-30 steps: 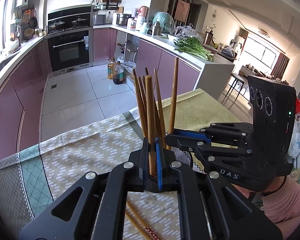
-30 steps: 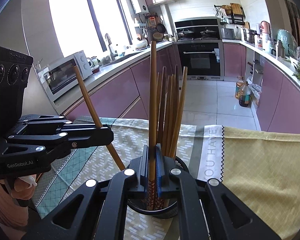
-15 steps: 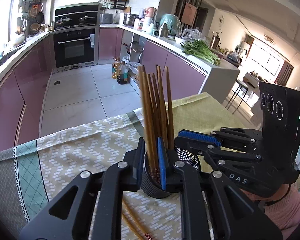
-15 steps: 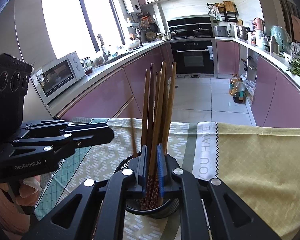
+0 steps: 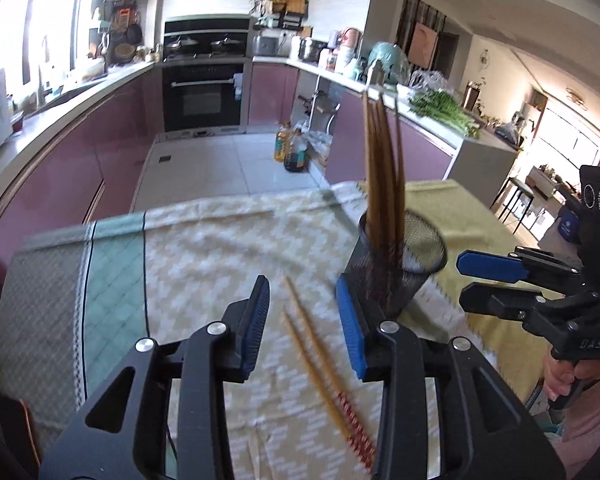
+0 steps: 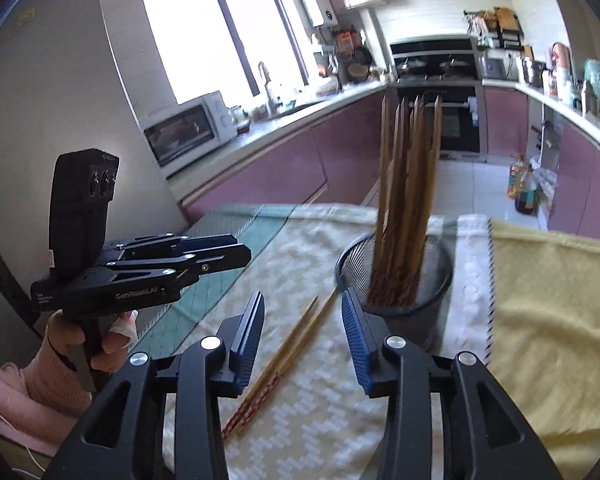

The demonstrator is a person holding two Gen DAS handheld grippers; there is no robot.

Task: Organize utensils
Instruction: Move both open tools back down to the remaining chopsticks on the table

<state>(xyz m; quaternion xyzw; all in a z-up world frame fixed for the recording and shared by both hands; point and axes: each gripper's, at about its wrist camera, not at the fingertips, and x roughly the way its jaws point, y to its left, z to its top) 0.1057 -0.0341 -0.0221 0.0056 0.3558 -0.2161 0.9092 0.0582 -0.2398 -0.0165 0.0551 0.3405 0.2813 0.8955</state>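
A black mesh holder (image 5: 396,276) stands on the table with several wooden chopsticks (image 5: 380,160) upright in it. Two loose chopsticks (image 5: 316,356) with red patterned ends lie side by side on the cloth, just left of the holder. My left gripper (image 5: 302,292) hovers over them with its jaws opening and nothing pressed between the pads. The right gripper (image 6: 302,308) also hangs above the loose chopsticks (image 6: 284,364), its jaws opening around empty air, with the holder (image 6: 440,264) just beyond its right finger. Each gripper shows in the other's view: right gripper (image 5: 466,282), left gripper (image 6: 244,250).
A patterned cream and green tablecloth (image 5: 204,248) covers the table, with a yellow cloth (image 6: 540,300) over its right part. The table's far edge drops to a tiled kitchen floor. A person's hand (image 6: 72,344) in a pink sleeve holds the left gripper.
Both grippers were shut on chopsticks at the holder. They let them go into it, opened, and pulled back and down over the two loose chopsticks on the cloth.
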